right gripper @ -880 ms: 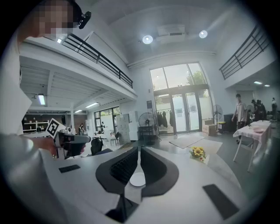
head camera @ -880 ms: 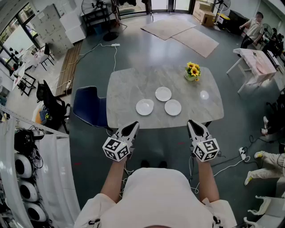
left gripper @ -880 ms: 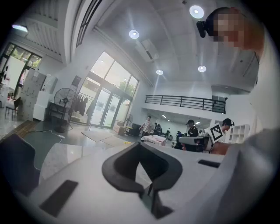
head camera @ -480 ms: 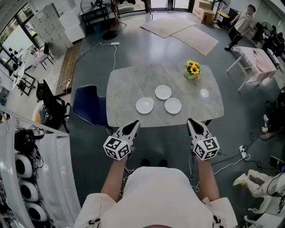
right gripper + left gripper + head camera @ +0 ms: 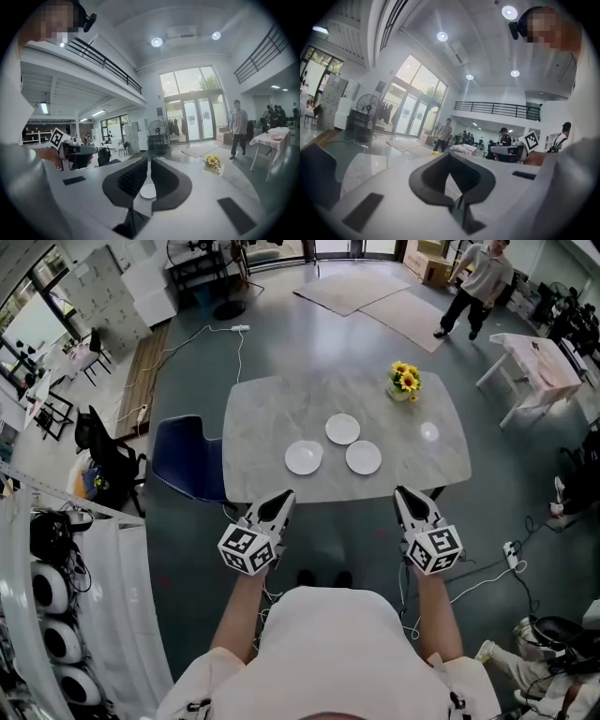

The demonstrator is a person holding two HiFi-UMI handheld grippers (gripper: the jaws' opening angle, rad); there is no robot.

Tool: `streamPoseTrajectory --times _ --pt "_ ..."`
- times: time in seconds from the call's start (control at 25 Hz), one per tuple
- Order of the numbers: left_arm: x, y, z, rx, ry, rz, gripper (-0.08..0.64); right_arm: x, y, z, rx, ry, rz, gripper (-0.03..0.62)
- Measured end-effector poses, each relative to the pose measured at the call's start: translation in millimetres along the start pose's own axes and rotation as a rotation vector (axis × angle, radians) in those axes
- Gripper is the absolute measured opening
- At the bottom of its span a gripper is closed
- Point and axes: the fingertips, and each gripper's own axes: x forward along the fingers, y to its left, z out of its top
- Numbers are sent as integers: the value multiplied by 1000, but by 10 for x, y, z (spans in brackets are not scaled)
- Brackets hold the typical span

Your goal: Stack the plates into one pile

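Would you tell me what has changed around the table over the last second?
Only a bystander walked left in the head view, away from the side table toward the floor mats. The three plates lie apart on the table as before, and the left gripper and right gripper remain short of its near edge, holding nothing.

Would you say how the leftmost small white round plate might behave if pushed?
The leftmost white round plate looks stiff, so it would probably slide whole across the polished grey marble table. Lying flat and shallow, it seems unlikely to tip.
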Motion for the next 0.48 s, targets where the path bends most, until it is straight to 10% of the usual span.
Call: streamPoseTrajectory --times 0.48 --pt "-35 66 -36 -1 11 -15 83 61 96 -91 3 26 -17 118"
